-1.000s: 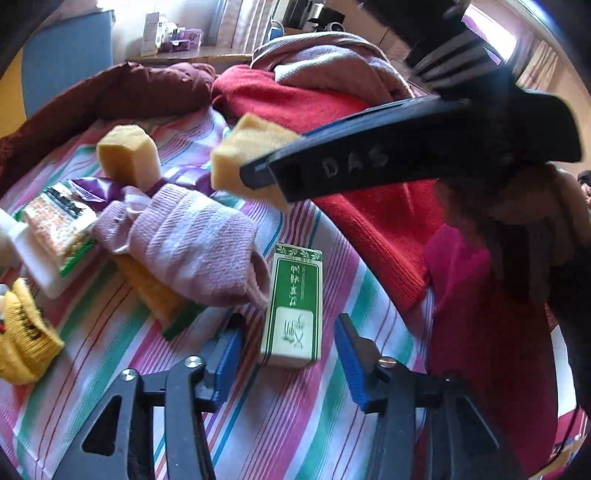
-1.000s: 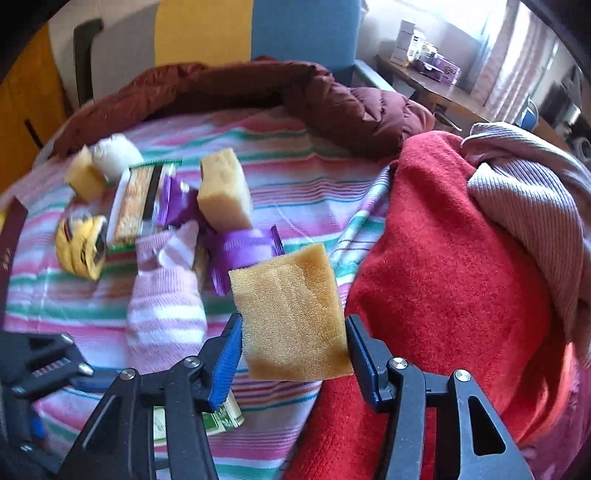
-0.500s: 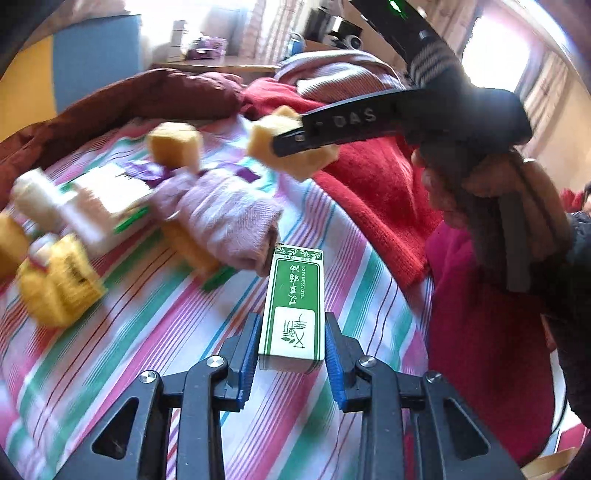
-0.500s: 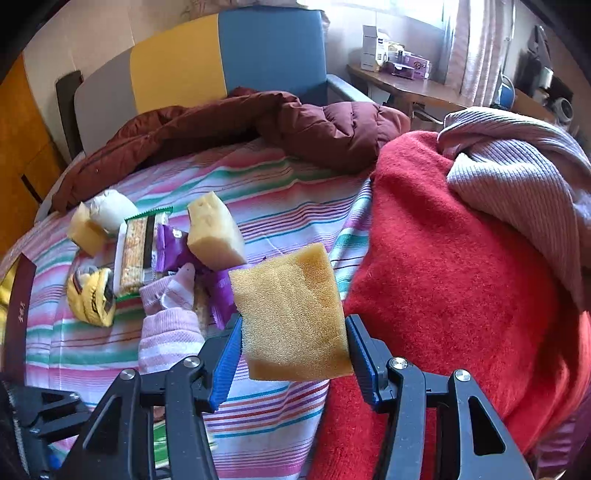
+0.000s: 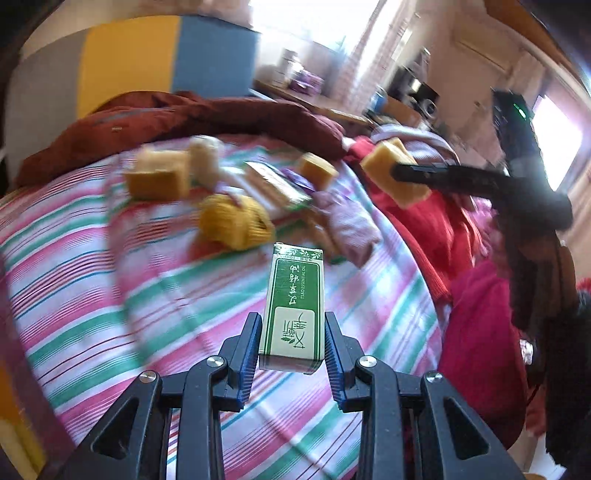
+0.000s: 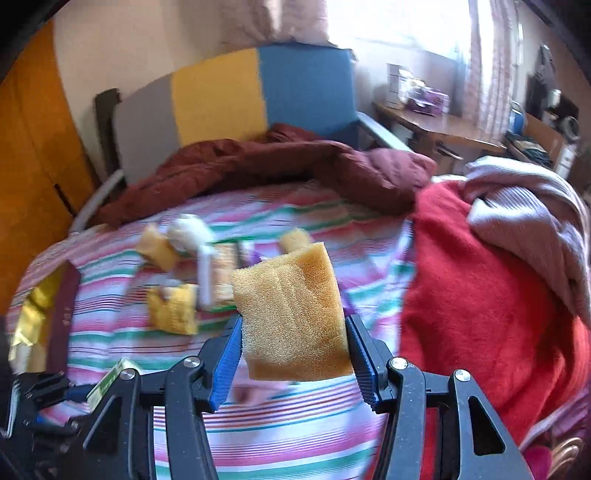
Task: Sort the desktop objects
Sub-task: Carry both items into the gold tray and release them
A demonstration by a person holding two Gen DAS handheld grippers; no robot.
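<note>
Above the striped bed (image 5: pixel 110 295), left tool (image 5: pixel 292 343) grips the green box (image 5: pixel 293 310), right tool (image 6: pixel 293 354) the sponge (image 6: pixel 291 314); carry both level, without squeezing harder.

I see a headboard (image 6: pixel 236 99) w/ grey, yellow & blue panels ahead; right of it a wooden desk (image 6: pixel 439 127) under a bright curtained window (image 6: pixel 417 26), left an orange cupboard (image 6: pixel 33 147).

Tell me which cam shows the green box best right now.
Left wrist. The green box sits dead centre, label legible, clamped between the left claw pads above the striped sheet. Right wrist catches only a corner of it at lower left, behind the right claw holding the sponge.
</note>
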